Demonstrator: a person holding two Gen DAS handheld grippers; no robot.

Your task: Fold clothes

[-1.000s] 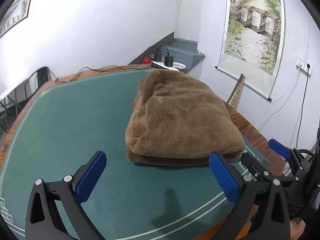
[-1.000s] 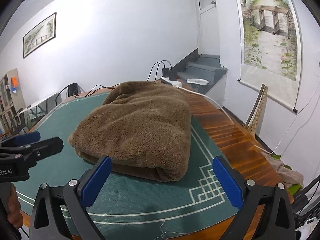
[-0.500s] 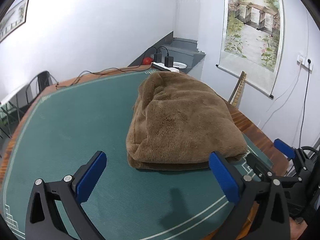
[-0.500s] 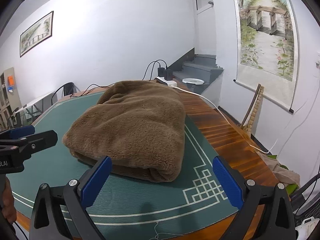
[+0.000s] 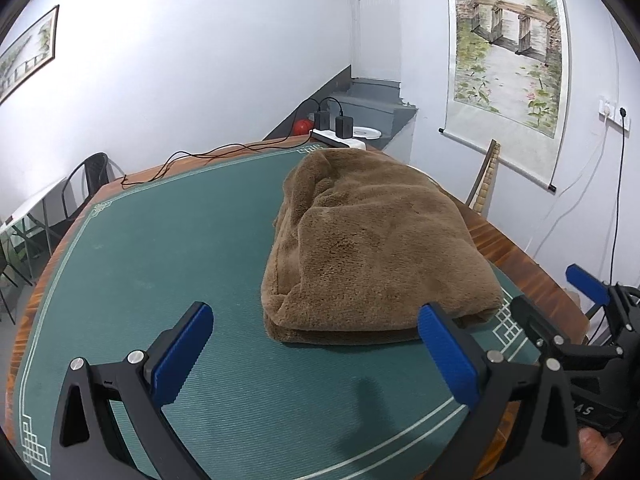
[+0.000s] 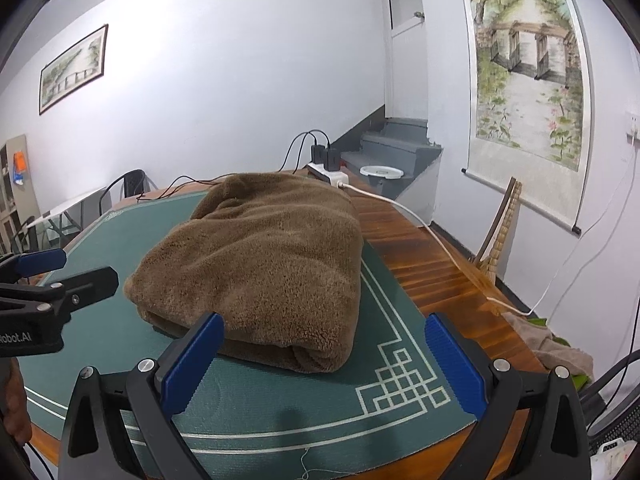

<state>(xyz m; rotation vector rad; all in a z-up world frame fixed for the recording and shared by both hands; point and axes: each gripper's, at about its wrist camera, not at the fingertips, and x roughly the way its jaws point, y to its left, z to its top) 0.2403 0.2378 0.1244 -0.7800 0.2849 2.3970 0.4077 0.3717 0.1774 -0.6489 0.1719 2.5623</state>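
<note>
A folded brown fleece garment [image 5: 372, 248] lies on the green mat [image 5: 160, 264] toward the table's right side. The left gripper [image 5: 316, 354] and right gripper [image 6: 320, 364] hover near its front edge, both wide open and empty.

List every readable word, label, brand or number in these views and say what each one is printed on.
"obot.AI" – white lettering on the black body of the left gripper, cut off at the picture's left edge, seen in the right wrist view.
"A S" – pale letters, tilted and partly hidden, on the black body of the right gripper, seen in the left wrist view.
Hanging scroll painting and framed picture: no legible writing.
Brown fleece garment: no label visible.
</note>
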